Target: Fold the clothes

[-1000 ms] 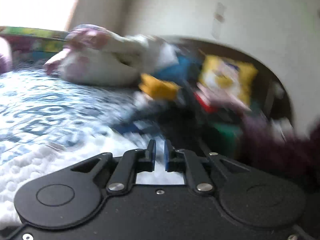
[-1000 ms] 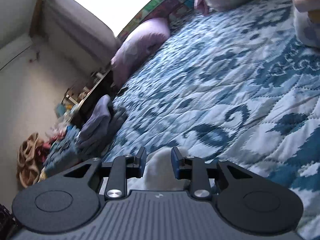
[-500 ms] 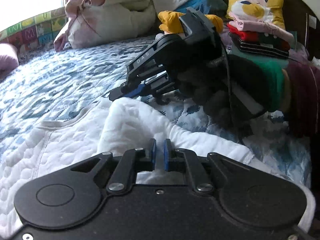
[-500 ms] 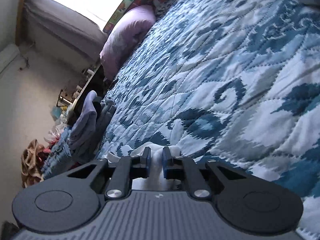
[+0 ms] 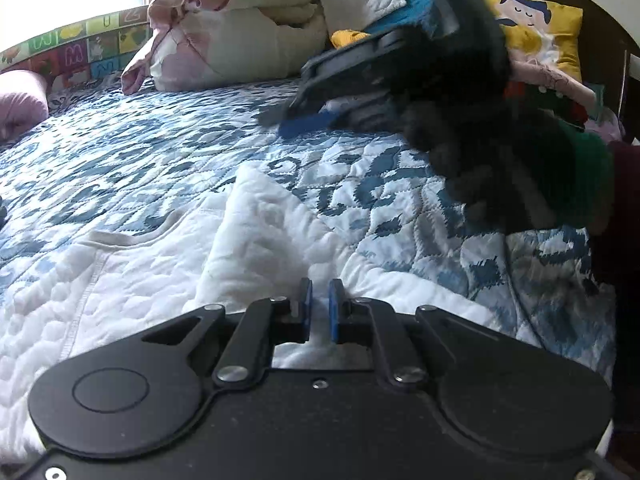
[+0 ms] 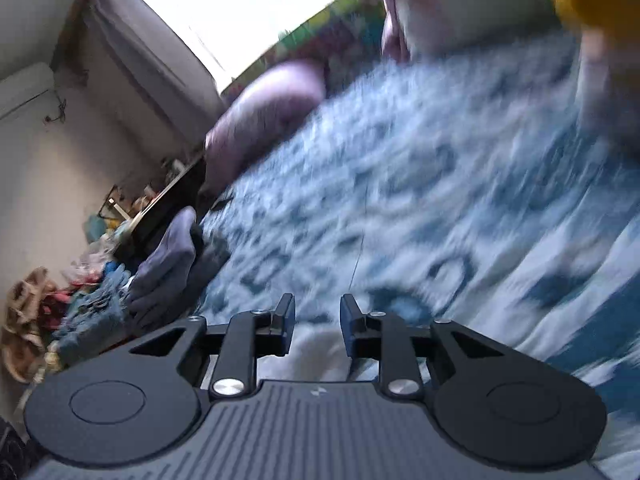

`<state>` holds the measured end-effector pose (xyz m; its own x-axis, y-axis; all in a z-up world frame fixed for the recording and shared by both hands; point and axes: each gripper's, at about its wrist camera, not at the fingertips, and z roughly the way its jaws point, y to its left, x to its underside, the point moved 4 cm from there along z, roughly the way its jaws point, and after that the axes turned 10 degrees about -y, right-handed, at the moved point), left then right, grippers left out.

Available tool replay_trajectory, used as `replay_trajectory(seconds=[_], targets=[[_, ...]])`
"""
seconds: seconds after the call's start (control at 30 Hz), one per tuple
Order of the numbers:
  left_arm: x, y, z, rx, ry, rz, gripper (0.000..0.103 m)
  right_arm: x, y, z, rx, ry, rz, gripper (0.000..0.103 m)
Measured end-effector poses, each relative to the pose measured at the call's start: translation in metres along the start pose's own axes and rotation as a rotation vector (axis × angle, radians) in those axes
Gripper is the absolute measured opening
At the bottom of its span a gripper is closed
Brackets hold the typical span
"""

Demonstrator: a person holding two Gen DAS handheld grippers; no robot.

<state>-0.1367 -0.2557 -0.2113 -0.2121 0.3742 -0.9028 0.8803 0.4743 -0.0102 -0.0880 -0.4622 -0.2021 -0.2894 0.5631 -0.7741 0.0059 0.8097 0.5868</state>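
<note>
Since half a second ago the right gripper [image 6: 316,322] has sprung apart and lifted clear; left gripper [image 5: 319,304] stays clamped on the white garment [image 5: 160,264] spread across the blue quilt [image 5: 120,152].

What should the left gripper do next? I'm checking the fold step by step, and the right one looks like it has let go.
Probably carry the pinched edge across. The left gripper is shut on the white garment, which lies partly folded on the blue quilt. The right gripper is lifted off the bed with jaws apart and holds nothing, so only the left can finish the fold.
</note>
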Motion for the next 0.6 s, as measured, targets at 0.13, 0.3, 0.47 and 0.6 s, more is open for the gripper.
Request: replay_trajectory(seconds=[0.13, 0.3, 0.47, 0.6], targets=[[0.001, -0.001, 0.001, -0.01, 0.007, -0.005, 0.005, 0.004, 0.021, -0.005, -0.07, 0.023, -0.121, 0.027], [0.002, 0.003, 0.002, 0.0, 0.011, -0.04, 0.005, 0.033, 0.013, 0.032, -0.027, 0.157, -0.139, 0.026], [0.002, 0.008, 0.004, 0.022, 0.019, -0.064, 0.005, 0.04, -0.003, 0.054, -0.002, 0.226, -0.086, 0.022], [0.003, 0.006, 0.005, 0.022, 0.028, -0.062, 0.005, 0.042, -0.007, 0.061, -0.009, 0.235, -0.07, 0.02]])
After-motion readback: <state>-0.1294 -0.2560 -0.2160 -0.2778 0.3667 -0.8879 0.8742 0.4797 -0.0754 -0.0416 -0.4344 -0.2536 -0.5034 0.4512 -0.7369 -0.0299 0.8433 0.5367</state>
